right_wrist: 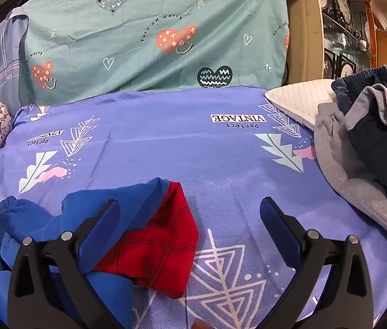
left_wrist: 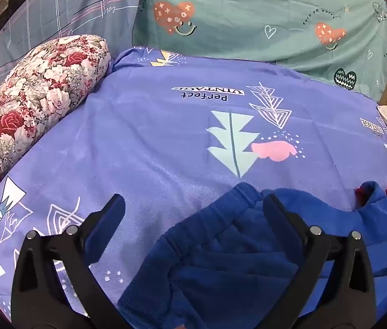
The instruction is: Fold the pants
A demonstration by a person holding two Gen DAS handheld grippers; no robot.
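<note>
Lying crumpled on the purple bedsheet (left_wrist: 149,142), the blue pants (left_wrist: 229,260) sit at the near edge of the bed, w/ a red lining or inner part (right_wrist: 155,244) showing at 1 end in the right wrist view. The left gripper (left_wrist: 193,213) hangs over the pants w/ its jaws spread wide; nothing is pinched, though the blue cloth lies under and between the 2 fingers, the right-hand finger (left_wrist: 281,219) over the fabric. The right gripper (right_wrist: 190,213) is likewise wide open, gripping nothing; the red part lies between its fingers, nearer the left one, and bare sheet shows on the other side.

A floral bolster (left_wrist: 29,104) lies along the sheet's left side. Behind the bed stands a teal cloth w/ hearts (left_wrist: 248,19) and beside it a grey-blue plaid cloth (left_wrist: 64,8). At the right, a white quilted pillow (right_wrist: 297,101) sits near a pile of grey and dark clothes (right_wrist: 357,142). A wooden cabinet w/ glass (right_wrist: 341,27) is beyond that.
</note>
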